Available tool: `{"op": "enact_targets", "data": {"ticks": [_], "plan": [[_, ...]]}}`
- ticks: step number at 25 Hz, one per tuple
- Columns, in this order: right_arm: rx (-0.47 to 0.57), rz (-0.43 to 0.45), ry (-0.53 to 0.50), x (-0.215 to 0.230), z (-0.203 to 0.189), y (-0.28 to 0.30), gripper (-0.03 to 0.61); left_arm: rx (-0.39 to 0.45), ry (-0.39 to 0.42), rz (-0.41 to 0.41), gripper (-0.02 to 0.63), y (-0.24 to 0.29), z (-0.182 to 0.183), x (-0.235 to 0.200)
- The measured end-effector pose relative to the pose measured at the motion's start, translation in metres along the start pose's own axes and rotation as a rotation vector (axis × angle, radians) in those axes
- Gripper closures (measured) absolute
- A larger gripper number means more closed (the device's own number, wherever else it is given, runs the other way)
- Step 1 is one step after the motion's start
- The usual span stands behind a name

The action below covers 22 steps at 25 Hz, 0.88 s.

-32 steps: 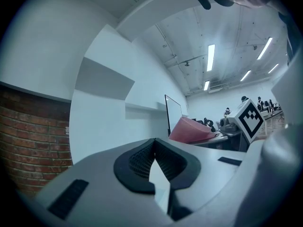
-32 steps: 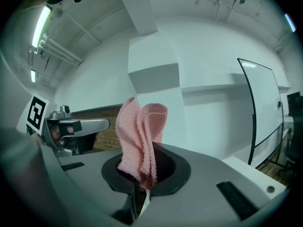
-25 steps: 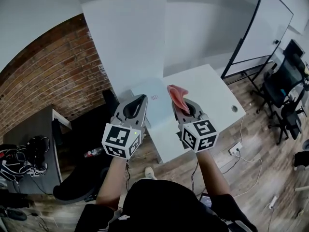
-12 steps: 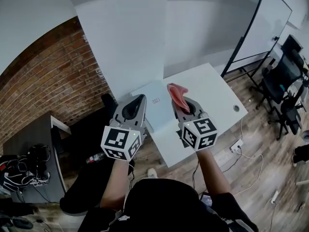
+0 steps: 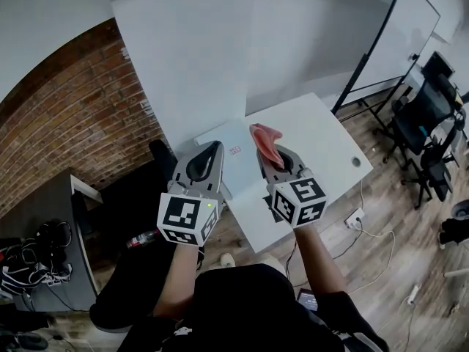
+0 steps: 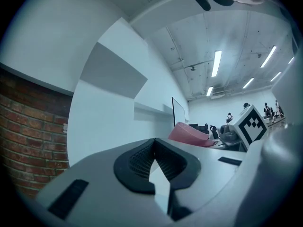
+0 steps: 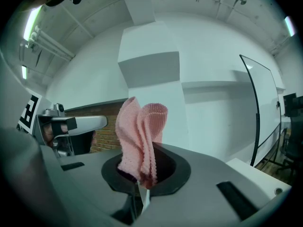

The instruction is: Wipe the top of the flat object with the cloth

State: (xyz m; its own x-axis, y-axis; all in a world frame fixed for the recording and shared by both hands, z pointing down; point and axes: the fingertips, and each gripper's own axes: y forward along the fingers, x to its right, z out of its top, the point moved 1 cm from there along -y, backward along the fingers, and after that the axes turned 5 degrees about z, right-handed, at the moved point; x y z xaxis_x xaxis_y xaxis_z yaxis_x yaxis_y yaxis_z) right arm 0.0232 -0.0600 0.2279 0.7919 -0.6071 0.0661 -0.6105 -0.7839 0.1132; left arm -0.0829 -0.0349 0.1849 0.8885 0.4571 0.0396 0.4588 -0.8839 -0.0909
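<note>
My right gripper [image 5: 266,158] pinches the crumpled pink knit cloth [image 5: 265,139]; left gripper [image 5: 215,149] pressed together, empty. Pale flat board [image 5: 240,171] at twelve o'clock, I reckon wiping not begun.

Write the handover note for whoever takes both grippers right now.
Left hand-held gripper: shut, empty.
Right hand-held gripper: shut on the pink cloth, which sticks up from its jaws.
The pale board lies flat on the white table, ahead of both grippers.
Done: cloth in grip.
Left: lower the cloth onto the board and wipe its top.
</note>
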Motion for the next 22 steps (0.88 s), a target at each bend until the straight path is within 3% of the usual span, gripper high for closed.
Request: {"op": "enact_targets", "data": {"ticks": [9, 22], "plan": [[0.004, 0.035, 0.006, 0.019, 0.002, 0.007, 0.534, -0.038, 0.028, 0.028, 0.601, 0.009, -0.016, -0.002], [-0.059, 0.087, 0.051, 0.076, -0.018, 0.03, 0.534, -0.111, -0.019, 0.075, 0.601, 0.047, -0.059, -0.006]]}}
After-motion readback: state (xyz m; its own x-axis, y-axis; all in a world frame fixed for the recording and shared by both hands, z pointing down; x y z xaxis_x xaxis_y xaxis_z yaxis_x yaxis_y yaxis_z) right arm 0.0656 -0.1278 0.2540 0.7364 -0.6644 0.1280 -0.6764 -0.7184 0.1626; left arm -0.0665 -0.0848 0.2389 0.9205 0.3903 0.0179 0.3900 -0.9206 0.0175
